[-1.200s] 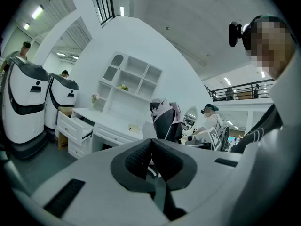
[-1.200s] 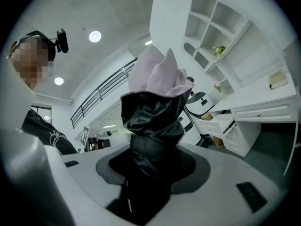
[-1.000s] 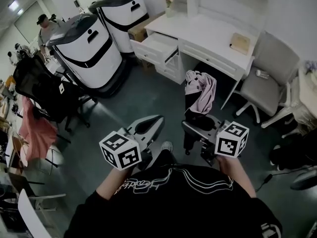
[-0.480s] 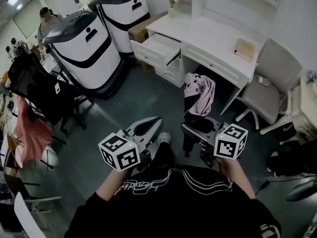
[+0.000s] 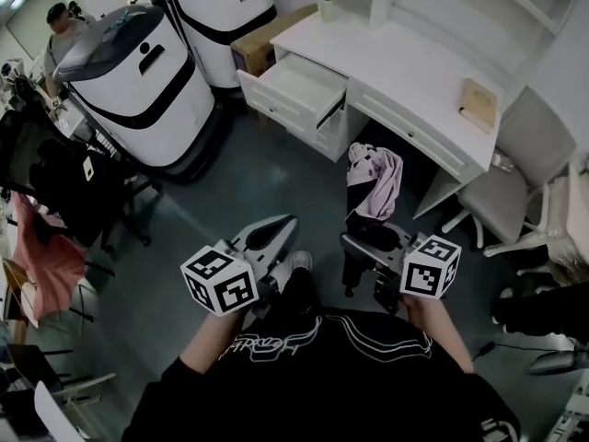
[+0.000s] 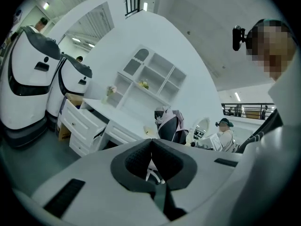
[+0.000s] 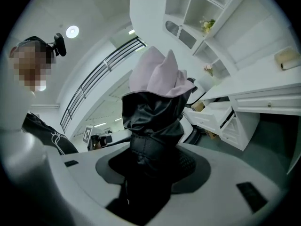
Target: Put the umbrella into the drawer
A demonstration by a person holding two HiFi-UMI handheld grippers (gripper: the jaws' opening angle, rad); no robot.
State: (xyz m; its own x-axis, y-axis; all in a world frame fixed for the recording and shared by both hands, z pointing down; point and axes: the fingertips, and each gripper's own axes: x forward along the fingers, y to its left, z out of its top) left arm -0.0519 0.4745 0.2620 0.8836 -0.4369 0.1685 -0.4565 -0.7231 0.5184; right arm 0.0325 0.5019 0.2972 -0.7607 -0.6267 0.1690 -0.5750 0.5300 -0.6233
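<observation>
The folded umbrella [image 5: 373,178], pink cloth over a black sleeve, stands up out of my right gripper [image 5: 373,239], which is shut on its black lower part [image 7: 153,126]. The pink top [image 7: 157,74] fills the middle of the right gripper view. My left gripper [image 5: 288,223] is held beside it, shut, its tips touching with nothing between them [image 6: 151,140]. Ahead stands the white desk [image 5: 405,58] with its top left drawer [image 5: 299,86] pulled open; the drawer [image 6: 82,121] also shows at the left of the left gripper view.
Two large white and black machines [image 5: 138,81] stand left of the desk, a cardboard box [image 5: 267,40] between them and the drawer. A grey chair [image 5: 502,191] is at the desk's right end. A black office chair [image 5: 55,178] is at far left.
Both grippers have moved forward towards the desk, which now sits nearer and higher in the head view. The umbrella stays in the right gripper's jaws.
</observation>
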